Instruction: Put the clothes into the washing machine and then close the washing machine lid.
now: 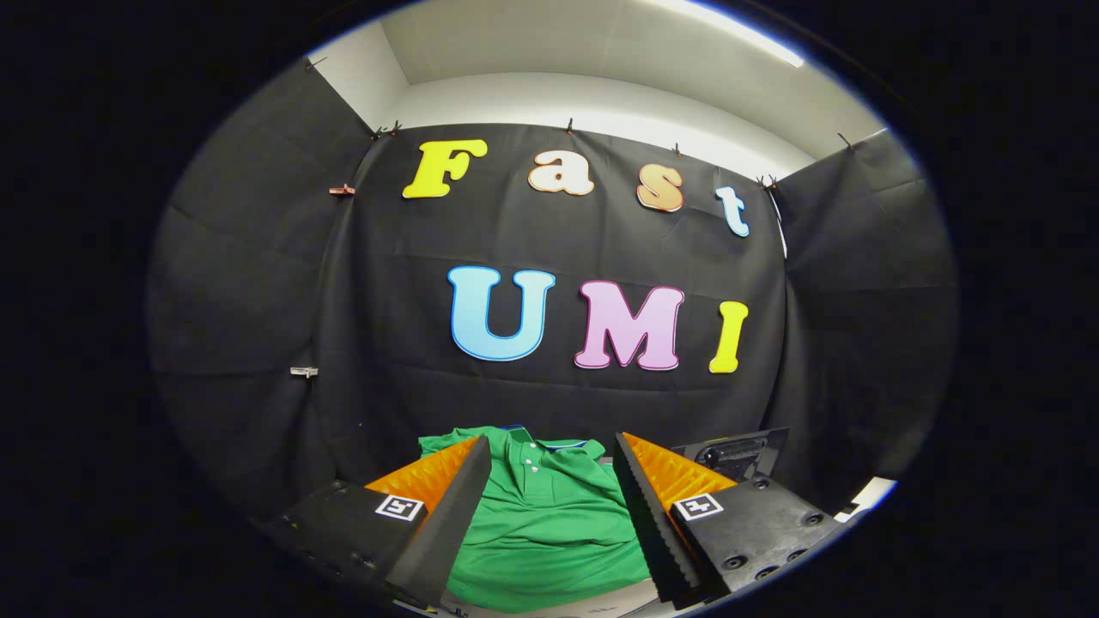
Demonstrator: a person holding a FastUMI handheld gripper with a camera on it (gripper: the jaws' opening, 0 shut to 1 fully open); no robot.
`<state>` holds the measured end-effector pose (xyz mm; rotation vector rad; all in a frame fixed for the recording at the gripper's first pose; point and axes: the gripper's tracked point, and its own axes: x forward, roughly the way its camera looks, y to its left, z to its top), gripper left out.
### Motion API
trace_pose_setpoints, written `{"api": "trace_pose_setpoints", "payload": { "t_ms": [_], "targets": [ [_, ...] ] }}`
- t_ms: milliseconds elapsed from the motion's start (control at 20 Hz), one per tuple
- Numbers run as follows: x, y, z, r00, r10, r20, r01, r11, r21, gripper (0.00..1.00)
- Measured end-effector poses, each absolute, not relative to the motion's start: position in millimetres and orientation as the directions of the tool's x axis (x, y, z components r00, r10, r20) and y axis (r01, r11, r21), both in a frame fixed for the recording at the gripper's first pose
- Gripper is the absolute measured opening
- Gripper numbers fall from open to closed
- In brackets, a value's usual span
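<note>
A green shirt (549,524) lies on a pale surface (601,601) before the black cloth wall (549,395). The gripper (549,476) hovers above, fingers wide apart, holding nothing.

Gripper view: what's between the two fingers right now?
The green collared polo shirt lies spread in the gap between the open gripper's fingers in the gripper view, its buttoned collar just ahead of them. Neither finger presses on it.

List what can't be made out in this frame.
- Green polo shirt: its sides are hidden behind the open hand-held gripper fingers, gripper view.
- Dark object beyond the right finger: partly hidden, unidentifiable.
- Surface under the shirt: mostly covered.
</note>
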<state>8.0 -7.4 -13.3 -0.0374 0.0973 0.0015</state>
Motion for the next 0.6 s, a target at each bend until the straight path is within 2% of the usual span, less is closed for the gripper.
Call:
{"api": "trace_pose_setpoints", "payload": {
  "t_ms": [150, 400, 600],
  "targets": [
    [29.2, -4.8, -25.3, 0.987, 0.022, -0.161, -0.031, 0.998, -0.050, 0.90],
    [56.5, 6.0, -58.5, 0.934, 0.082, -0.347, -0.087, 0.996, 0.001, 0.90],
    [82.6, 9.1, -65.9, 0.914, 0.103, -0.392, -0.107, 0.994, 0.010, 0.90]
  ]
}}
